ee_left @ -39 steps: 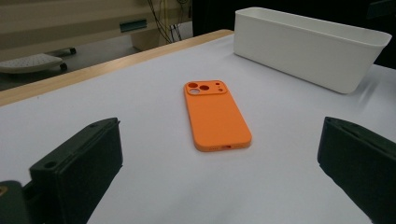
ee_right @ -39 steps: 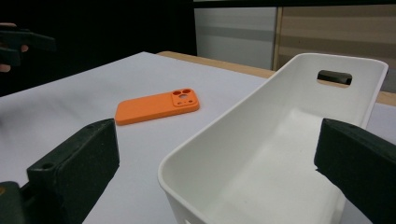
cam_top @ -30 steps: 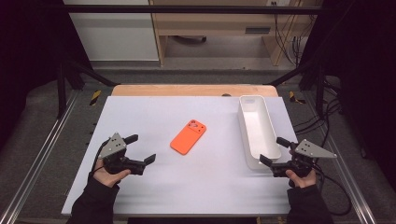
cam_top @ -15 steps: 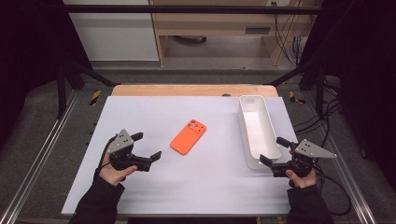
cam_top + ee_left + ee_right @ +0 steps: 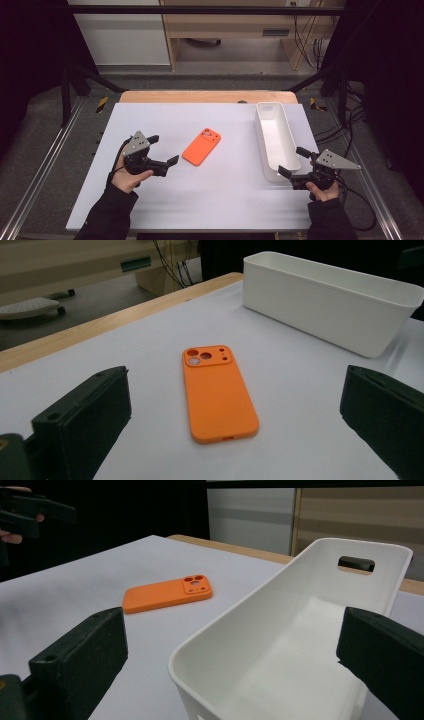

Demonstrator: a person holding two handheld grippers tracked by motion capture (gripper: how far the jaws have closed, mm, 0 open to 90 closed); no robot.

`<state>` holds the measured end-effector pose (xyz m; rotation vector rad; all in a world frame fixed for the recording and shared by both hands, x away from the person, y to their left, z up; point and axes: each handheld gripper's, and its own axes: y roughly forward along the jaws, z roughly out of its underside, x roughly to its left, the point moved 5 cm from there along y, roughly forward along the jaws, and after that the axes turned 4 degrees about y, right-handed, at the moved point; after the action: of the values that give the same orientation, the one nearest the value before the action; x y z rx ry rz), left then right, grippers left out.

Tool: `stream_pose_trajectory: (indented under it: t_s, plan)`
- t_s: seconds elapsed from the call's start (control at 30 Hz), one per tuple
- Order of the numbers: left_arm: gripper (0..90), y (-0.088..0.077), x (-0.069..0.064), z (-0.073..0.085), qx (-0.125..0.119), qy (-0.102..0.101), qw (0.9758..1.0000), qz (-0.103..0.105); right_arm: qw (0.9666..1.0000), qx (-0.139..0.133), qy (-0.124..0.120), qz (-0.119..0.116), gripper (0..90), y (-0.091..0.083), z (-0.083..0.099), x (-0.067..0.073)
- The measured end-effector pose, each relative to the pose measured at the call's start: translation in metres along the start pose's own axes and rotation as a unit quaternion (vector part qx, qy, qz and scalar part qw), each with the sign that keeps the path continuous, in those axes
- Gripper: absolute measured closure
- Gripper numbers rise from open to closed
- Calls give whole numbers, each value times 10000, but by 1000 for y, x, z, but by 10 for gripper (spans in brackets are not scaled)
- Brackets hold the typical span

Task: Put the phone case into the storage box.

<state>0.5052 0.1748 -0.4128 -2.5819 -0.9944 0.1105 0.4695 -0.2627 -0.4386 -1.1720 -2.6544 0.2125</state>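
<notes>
A white table top (image 5: 200, 200) fills the middle of the room, with a strip of pale wood (image 5: 205, 96) along its far edge and metal rails down both sides. Beyond it the floor is grey, a light wooden bench (image 5: 235, 25) stands against the back, and black cables (image 5: 307, 30) hang at the far right.

An orange phone case (image 5: 201, 146) lies flat near the centre of the table, camera cut-outs facing up and toward the far side. Well to its right stands a long white tub (image 5: 275, 140), running front to back, with a handle slot (image 5: 356, 563) in its far end wall.

The left gripper (image 5: 163, 150) hovers just to the left of the phone case, jaws spread wide and empty, pointing at it; bare table lies between them. The right gripper (image 5: 294, 161) sits at the near end of the tub, jaws also spread wide, one on either side of that end, gripping nothing.
</notes>
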Motion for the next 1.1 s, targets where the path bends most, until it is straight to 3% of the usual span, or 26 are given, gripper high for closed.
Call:
stream_pose_trajectory:
  t_s: [0.33, 1.1]
  plan:
    - [0, 17, 1, -10, 82, 20, 10000, 9, 10000, -6, -16, 0, 4, 0, 0, 0]
    - [0, 49, -2, -39, 246, 300, 9992, -37, 10000, -5, -6, -8, 4, 0, 0, 0]
